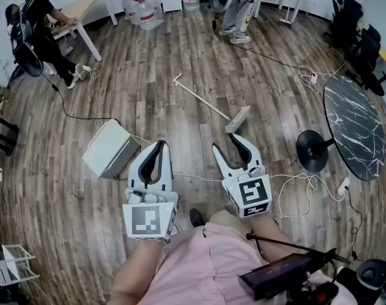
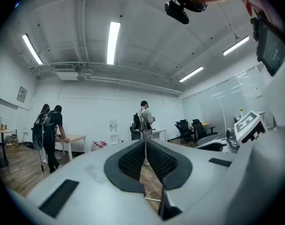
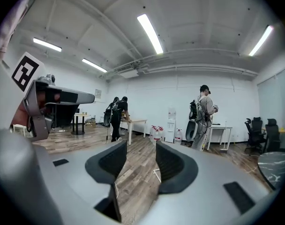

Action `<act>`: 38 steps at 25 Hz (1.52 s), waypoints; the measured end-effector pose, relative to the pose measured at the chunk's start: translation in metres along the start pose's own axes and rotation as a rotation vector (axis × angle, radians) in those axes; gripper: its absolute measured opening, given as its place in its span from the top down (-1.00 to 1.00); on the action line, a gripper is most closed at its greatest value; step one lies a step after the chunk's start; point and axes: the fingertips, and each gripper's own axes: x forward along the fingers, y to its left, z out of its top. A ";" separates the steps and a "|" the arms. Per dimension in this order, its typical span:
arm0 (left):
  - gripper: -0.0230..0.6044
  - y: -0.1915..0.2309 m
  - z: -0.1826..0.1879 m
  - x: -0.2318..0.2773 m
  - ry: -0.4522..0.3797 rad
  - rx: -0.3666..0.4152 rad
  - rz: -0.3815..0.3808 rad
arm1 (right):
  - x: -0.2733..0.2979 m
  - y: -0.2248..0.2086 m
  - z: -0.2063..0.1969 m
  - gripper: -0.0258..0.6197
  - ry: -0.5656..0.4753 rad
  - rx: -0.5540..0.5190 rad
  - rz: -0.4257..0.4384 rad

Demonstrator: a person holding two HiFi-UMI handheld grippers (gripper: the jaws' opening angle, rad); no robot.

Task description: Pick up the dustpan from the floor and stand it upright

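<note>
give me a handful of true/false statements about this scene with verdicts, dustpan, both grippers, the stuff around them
1. The dustpan lies flat on the floor, just ahead of the right gripper. True.
2. The right gripper is shut on the dustpan's handle. False: its jaws stand apart with only floor between them, and the dustpan is untouched.
3. The left gripper has its jaws meeting at the tips and holds nothing. True.
4. The white box sits on top of the round dark table. False: the box is on the floor to the left of the left gripper, and the table is far off to the right.
</note>
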 end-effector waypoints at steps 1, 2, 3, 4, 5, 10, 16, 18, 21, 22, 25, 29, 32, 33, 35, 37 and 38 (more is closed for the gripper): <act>0.86 0.004 -0.002 0.000 0.000 -0.003 0.000 | 0.002 0.001 0.000 0.30 -0.001 -0.004 -0.005; 0.86 0.008 -0.004 0.001 0.001 -0.007 0.000 | 0.004 0.002 0.000 0.24 0.001 -0.005 -0.009; 0.86 0.011 -0.006 0.002 0.003 -0.011 -0.001 | 0.007 0.002 -0.001 0.21 0.005 -0.005 -0.011; 0.86 0.013 -0.008 0.004 0.005 -0.014 -0.003 | 0.008 0.001 -0.002 0.21 0.012 -0.004 -0.014; 0.86 0.013 -0.009 0.005 0.007 -0.015 -0.007 | 0.009 0.000 -0.004 0.21 0.018 -0.003 -0.017; 0.86 0.019 -0.015 0.023 0.014 -0.017 -0.015 | 0.024 -0.013 -0.006 0.21 0.025 -0.003 -0.033; 0.86 0.038 -0.032 0.068 0.050 -0.025 0.002 | 0.068 -0.045 -0.012 0.21 0.033 0.016 -0.041; 0.86 0.047 -0.041 0.090 0.072 -0.025 0.011 | 0.090 -0.058 -0.016 0.21 0.041 0.028 -0.036; 0.86 0.055 -0.049 0.132 0.096 -0.006 0.017 | 0.125 -0.089 -0.022 0.21 0.052 0.040 -0.034; 0.86 0.057 -0.051 0.147 0.104 0.004 0.018 | 0.137 -0.100 -0.023 0.21 0.054 0.043 -0.033; 0.86 0.065 -0.056 0.191 0.128 0.016 0.030 | 0.176 -0.130 -0.025 0.21 0.060 0.055 -0.018; 0.86 0.075 -0.053 0.242 0.131 0.017 0.043 | 0.225 -0.165 -0.016 0.22 0.061 0.049 0.010; 0.86 0.085 -0.046 0.274 0.116 0.012 0.062 | 0.256 -0.181 -0.004 0.22 0.052 0.034 0.037; 0.86 0.088 -0.044 0.284 0.109 0.010 0.068 | 0.264 -0.186 -0.001 0.23 0.048 0.027 0.045; 0.86 0.090 -0.039 0.302 0.095 0.011 0.074 | 0.279 -0.197 0.005 0.24 0.044 0.017 0.055; 0.86 0.093 -0.037 0.316 0.091 0.018 0.073 | 0.292 -0.206 0.008 0.25 0.043 0.015 0.057; 0.86 0.095 -0.037 0.323 0.091 0.021 0.074 | 0.298 -0.211 0.009 0.25 0.042 0.016 0.056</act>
